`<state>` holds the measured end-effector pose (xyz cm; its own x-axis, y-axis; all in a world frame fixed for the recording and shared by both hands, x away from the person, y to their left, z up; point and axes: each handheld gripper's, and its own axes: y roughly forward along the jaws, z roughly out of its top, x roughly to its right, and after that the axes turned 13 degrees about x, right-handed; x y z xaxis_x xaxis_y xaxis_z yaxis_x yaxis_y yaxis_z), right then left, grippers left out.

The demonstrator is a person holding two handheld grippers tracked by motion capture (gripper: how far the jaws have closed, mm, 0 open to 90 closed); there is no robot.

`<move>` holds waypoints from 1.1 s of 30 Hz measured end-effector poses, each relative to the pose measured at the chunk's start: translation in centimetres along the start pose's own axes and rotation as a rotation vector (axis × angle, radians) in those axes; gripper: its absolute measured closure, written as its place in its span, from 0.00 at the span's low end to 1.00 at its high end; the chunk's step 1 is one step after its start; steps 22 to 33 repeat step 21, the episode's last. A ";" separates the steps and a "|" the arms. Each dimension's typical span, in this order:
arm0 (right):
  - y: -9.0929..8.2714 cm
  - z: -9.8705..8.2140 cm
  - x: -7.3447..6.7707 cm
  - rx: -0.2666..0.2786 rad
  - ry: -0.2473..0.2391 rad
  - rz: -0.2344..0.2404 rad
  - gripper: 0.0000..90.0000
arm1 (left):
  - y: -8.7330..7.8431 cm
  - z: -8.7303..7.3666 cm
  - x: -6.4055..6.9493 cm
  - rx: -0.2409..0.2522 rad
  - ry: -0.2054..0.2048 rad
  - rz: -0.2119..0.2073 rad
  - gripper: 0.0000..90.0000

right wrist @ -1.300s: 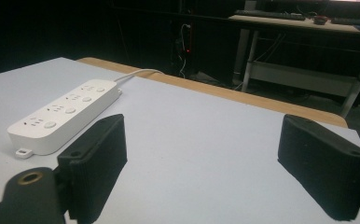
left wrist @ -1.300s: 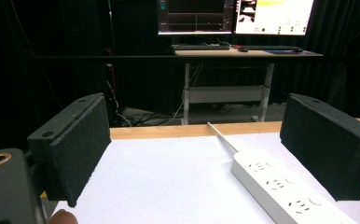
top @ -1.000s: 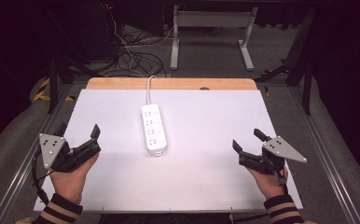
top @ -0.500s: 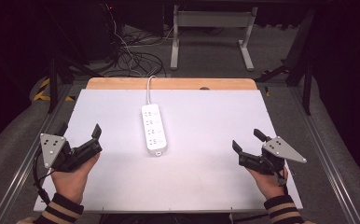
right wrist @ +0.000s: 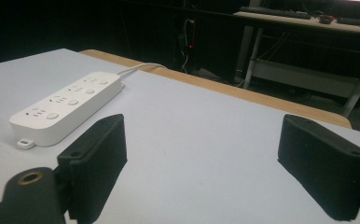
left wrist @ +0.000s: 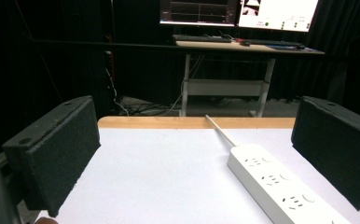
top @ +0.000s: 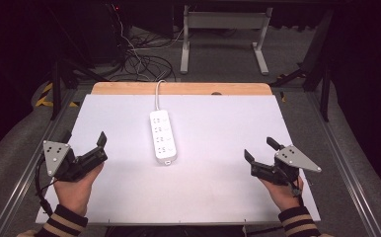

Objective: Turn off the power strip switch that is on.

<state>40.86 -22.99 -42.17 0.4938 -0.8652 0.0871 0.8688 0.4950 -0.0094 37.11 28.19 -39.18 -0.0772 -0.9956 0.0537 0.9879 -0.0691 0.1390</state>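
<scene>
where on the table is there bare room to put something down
Bare mat on both sides of the power strip: between it and the left tool, and a wider patch toward the right tool. Nowhere is crowded.

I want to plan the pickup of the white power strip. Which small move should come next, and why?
Probably ease the left gripper forward and to its right toward the power strip. Its jaws stand open and hold nothing, and the strip lies apart from both grippers at the middle of the white table. The right gripper is open too.
</scene>
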 end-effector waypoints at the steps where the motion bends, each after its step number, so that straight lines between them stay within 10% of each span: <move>1: 0.0 0.0 0.0 0.000 0.000 0.000 0.17 | 0.0 0.0 0.0 -0.005 0.000 -0.002 0.02; 33: 0.1 -0.1 -0.2 -0.010 -0.014 0.010 0.17 | 0.3 -0.2 0.1 -0.022 0.003 -0.004 0.03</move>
